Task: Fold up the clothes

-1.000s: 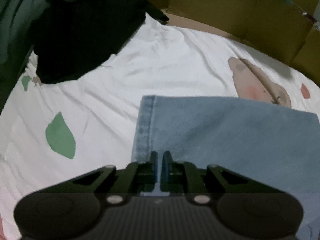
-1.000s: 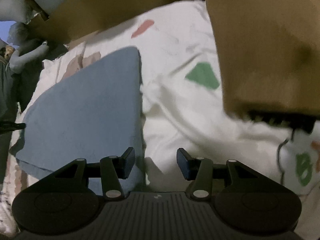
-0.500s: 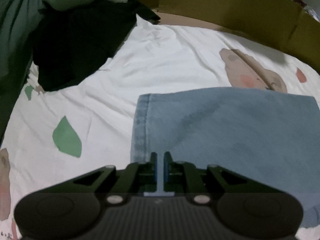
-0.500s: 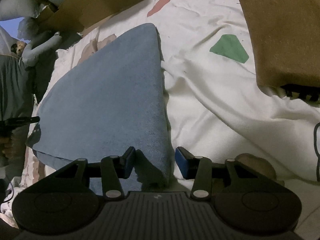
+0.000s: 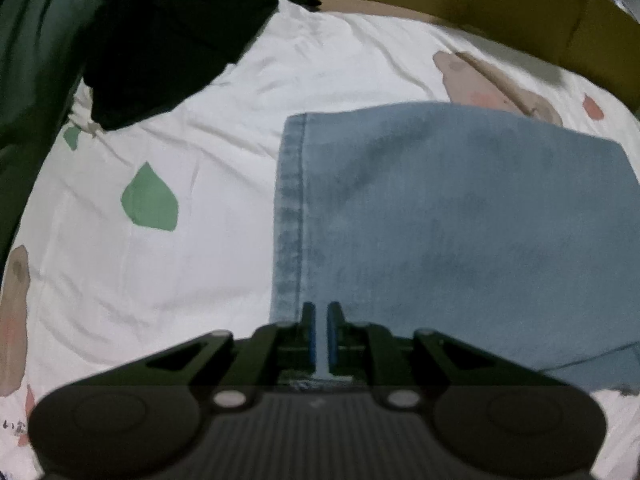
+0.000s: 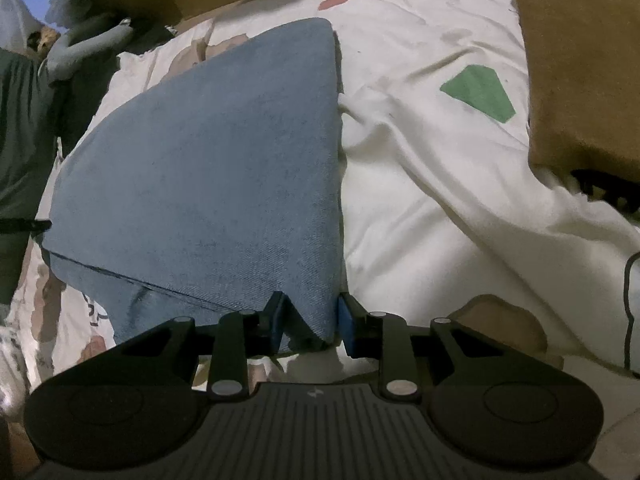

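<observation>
Your left tongs (image 5: 320,332) are pinched tight on a thin edge of the blue denim garment (image 5: 460,216), just inside its stitched hem. From there the cloth spreads forward and off to the right, lying flat on the white printed bedsheet (image 5: 180,288).

Your right tongs (image 6: 310,324) straddle the near corner of the same garment, where the thick folded edge runs straight ahead of them. Their jaws have just been closing in on that corner. The right pad sits against the fold, but the left pad looks just short of the cloth, so I would not call it a grip yet.

The garment already lies doubled, with a lower layer peeking out to the left of the right tongs, so at least one fold looks done. What seems left is to finish the right-hand pinch, carry both held ends across for another fold, and smooth the result.

A heap of dark clothes (image 5: 160,40) waits ahead and to the left of the left tongs, apparently unfolded.
</observation>
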`<state>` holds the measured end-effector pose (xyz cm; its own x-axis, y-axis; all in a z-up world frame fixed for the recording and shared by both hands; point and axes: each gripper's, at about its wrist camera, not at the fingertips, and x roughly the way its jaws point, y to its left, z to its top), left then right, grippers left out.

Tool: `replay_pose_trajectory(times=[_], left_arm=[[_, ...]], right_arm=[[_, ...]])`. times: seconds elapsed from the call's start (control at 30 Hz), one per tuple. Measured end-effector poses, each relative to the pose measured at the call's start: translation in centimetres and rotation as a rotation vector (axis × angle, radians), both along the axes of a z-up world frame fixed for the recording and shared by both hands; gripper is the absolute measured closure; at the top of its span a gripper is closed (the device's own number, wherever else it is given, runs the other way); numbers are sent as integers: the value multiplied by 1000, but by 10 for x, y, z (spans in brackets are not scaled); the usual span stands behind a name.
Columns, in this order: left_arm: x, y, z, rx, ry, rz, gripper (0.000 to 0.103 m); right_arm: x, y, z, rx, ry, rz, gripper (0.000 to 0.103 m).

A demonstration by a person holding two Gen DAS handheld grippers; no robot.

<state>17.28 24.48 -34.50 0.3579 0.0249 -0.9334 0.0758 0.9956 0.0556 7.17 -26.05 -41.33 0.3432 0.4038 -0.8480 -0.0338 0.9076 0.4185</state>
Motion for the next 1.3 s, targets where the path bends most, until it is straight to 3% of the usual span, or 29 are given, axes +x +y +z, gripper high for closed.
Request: replay_pose_trajectory(times=[0.2,0.33,0.57,0.67,0.83,1.0,1.2,1.3], left_arm=[[1,3,-20,-7,-27,16,101],[8,-1,-10,13,9,16,101],[8,-10,23,-27,14,-9,95],[2,-16,27,-35,33,-35,95],[-3,-10,27,-46,62,8,95],[-10,-4,23,-38,82,26,95],[-14,-8,10,-4,76,-15,95],[-13,-1,3,-37,94,16,97]], right_arm=[[1,-15,-4,117,51,-91,70],[7,-23,-10,200,87,-143,67],[15,-31,-18,302,131,-175,65],[16,-34,-15,326,138,-167,65],[19,-38,-10,380,136,-152,65],[19,-43,-14,519,151,-178,64],[30,-32,-34,510,198,-173,64],[37,-29,-37,512,197,-153,64]])
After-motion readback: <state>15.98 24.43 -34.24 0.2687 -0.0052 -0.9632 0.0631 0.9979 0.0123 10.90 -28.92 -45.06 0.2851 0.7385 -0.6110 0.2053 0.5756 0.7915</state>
